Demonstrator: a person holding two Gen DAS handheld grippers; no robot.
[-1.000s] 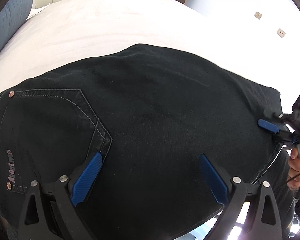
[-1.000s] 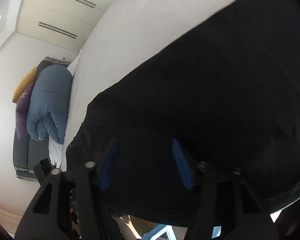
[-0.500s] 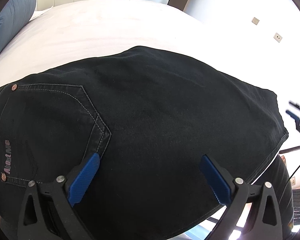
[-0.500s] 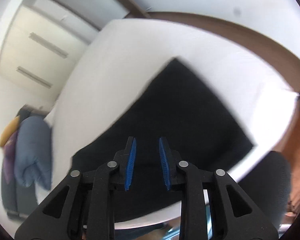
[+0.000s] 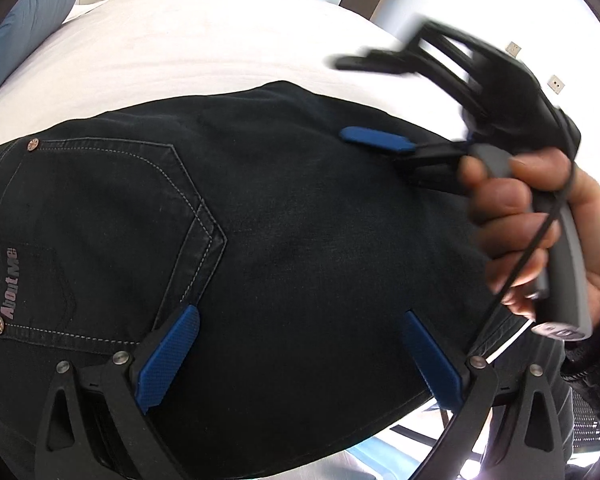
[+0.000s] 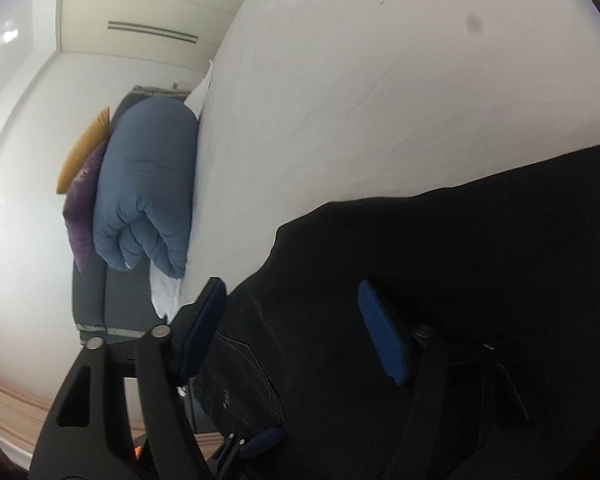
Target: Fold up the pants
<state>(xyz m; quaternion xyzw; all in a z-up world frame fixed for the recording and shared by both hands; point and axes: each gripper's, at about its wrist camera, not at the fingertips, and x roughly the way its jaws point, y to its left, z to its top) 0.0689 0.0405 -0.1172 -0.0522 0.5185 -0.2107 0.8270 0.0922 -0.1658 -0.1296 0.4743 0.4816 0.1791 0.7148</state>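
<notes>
Folded black denim pants (image 5: 284,248) with a stitched back pocket lie flat on the white bed (image 5: 204,40), directly beneath the left hand-held gripper (image 5: 300,356), whose blue pads stand wide apart and hold nothing. Right hand-held gripper (image 6: 296,332), gripped by a hand (image 5: 540,232), has just been opening; its pads stand apart over the pants' edge, clamping nothing.
</notes>
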